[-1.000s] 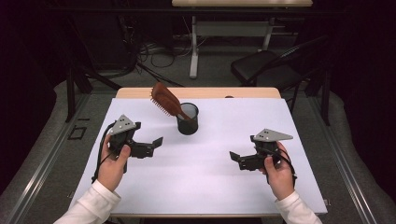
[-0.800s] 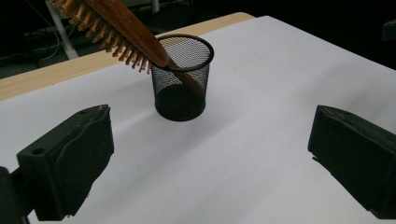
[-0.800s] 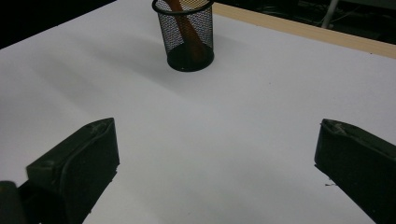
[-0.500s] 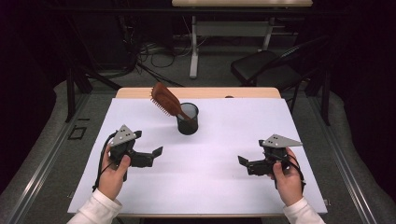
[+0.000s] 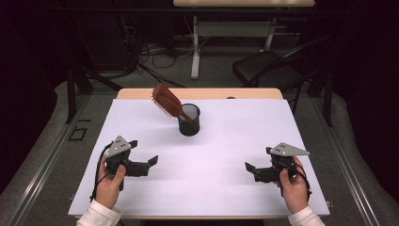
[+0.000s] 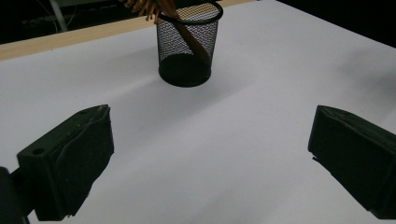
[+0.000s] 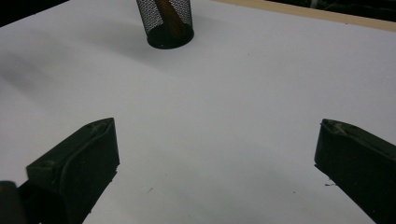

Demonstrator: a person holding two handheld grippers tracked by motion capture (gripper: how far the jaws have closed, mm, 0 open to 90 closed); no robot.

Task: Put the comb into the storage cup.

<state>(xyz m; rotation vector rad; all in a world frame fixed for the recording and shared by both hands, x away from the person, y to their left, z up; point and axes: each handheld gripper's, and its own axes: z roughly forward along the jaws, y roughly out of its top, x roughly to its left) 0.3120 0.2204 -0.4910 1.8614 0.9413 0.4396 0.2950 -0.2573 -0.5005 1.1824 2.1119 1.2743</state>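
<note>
A black mesh cup (image 5: 189, 121) stands on the white table sheet (image 5: 226, 141), toward the back middle. A brown hairbrush (image 5: 166, 100) sits handle-down in the cup, with its head leaning up and to the left. My left gripper (image 5: 143, 153) is held near the front left, open and empty, well short of the cup. My right gripper (image 5: 259, 160) is at the front right, also open and empty. In the left gripper view the cup (image 6: 187, 46) and the brush handle (image 6: 186, 33) lie ahead of the wide-spread jaws of the left gripper (image 6: 210, 154). In the right gripper view the cup (image 7: 166, 21) is far ahead of the right gripper (image 7: 215, 163).
The wooden table edge (image 5: 207, 93) shows behind the sheet. A dark chair (image 5: 268, 70) and a second table's legs (image 5: 195, 52) stand beyond it. Bare white sheet lies between the two grippers and in front of the cup.
Both hands have drawn back toward the near edge of the table, away from the cup. Both grippers stay open. The cup and brush have not moved.
</note>
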